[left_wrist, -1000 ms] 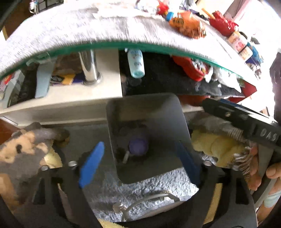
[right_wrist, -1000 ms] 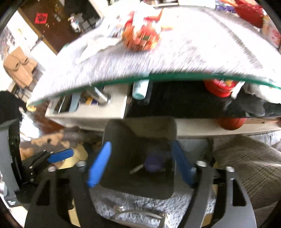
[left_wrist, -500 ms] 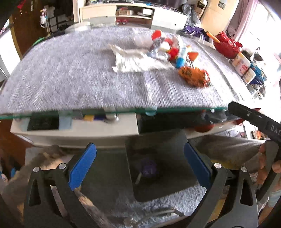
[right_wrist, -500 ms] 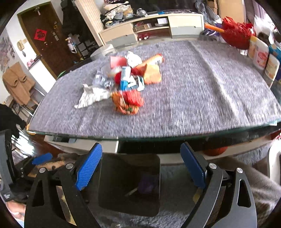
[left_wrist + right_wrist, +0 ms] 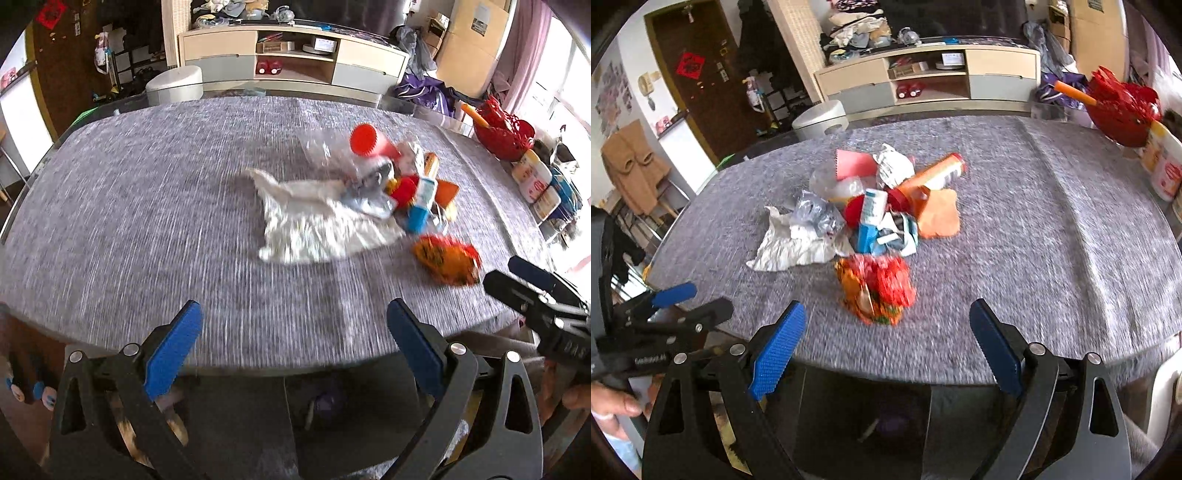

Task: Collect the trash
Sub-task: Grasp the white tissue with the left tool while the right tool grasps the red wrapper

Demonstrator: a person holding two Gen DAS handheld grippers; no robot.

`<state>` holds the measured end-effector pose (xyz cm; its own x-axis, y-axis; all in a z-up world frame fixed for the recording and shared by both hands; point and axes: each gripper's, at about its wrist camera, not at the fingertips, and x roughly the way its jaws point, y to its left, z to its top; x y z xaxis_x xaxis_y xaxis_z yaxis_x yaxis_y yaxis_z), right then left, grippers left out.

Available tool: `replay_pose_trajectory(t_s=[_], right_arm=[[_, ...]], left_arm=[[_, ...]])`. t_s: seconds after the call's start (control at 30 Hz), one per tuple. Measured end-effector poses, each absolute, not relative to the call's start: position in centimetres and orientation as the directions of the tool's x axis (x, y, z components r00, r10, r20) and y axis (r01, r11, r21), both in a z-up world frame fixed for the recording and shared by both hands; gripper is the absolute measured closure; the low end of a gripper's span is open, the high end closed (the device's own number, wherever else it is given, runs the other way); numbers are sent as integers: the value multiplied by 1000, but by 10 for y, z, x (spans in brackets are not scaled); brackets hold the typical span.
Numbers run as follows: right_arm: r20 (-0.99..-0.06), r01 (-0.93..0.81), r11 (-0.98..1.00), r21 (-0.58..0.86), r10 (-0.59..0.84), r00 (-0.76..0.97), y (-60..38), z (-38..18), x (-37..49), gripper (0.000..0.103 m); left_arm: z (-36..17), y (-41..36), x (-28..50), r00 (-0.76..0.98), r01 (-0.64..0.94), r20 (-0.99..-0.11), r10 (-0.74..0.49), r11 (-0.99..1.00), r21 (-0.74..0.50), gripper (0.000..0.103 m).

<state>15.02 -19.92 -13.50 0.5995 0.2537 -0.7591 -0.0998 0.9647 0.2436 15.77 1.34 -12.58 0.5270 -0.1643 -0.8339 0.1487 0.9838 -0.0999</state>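
A pile of trash lies on the grey table cloth (image 5: pixel 147 206): a crumpled white paper (image 5: pixel 314 221), an orange-red snack wrapper (image 5: pixel 447 262), a blue carton (image 5: pixel 419 210) and a red-capped tube (image 5: pixel 369 142). In the right wrist view the wrapper (image 5: pixel 877 291) is nearest, with the white paper (image 5: pixel 790 243) and an orange tube (image 5: pixel 934 177) behind. My left gripper (image 5: pixel 293 354) is open and empty above the near table edge. My right gripper (image 5: pixel 886 350) is open and empty, just short of the wrapper. A dark bin (image 5: pixel 258 424) stands below the edge, also seen in the right wrist view (image 5: pixel 868 424).
A red basket (image 5: pixel 504 134) and white jars (image 5: pixel 535 181) stand at the table's right end. A low cabinet (image 5: pixel 291 59) and a white stool (image 5: pixel 173 86) are behind the table. The other gripper shows at the right (image 5: pixel 535 306) and left (image 5: pixel 665 314).
Both grippers have risen from down by the bin under the table to above the table edge. The trash pile is now in front of them.
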Motion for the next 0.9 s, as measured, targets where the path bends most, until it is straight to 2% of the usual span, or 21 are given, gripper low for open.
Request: replay_pose_trajectory(t_s=[0.2, 0.37, 0.43, 0.5, 0.63, 0.8, 0.87, 0.9], right_arm=[[-767, -122, 962, 245, 270, 582, -193, -145, 166, 27], [-773, -140, 959, 248, 283, 568, -188, -153, 173, 29], [-774, -140, 957, 252, 287, 564, -189, -156, 175, 33], [-778, -138, 957, 257, 289, 558, -189, -161, 177, 43], [-774, -150, 951, 272, 308, 553, -189, -164, 177, 51], [-770, -160, 953, 259, 304, 562, -188, -163, 175, 56], [-769, -158, 953, 257, 301, 565, -188, -161, 174, 57], [-768, -157, 954, 257, 300, 566, -188, -161, 173, 57]], left_arm=[[-136, 12, 190, 523, 144, -838, -158, 985, -95, 11], [-149, 12, 211, 505, 138, -847, -165, 984, -109, 21], [-153, 10, 215, 509, 149, -843, -173, 982, -112, 25], [-157, 6, 218, 502, 163, -846, -179, 980, -111, 32], [-160, -2, 218, 525, 188, -836, -161, 980, -71, 42], [-158, -9, 214, 529, 218, -830, -177, 974, -68, 66], [-157, -13, 213, 523, 231, -830, -193, 970, -80, 83], [-157, -14, 211, 517, 239, -831, -206, 967, -90, 88]])
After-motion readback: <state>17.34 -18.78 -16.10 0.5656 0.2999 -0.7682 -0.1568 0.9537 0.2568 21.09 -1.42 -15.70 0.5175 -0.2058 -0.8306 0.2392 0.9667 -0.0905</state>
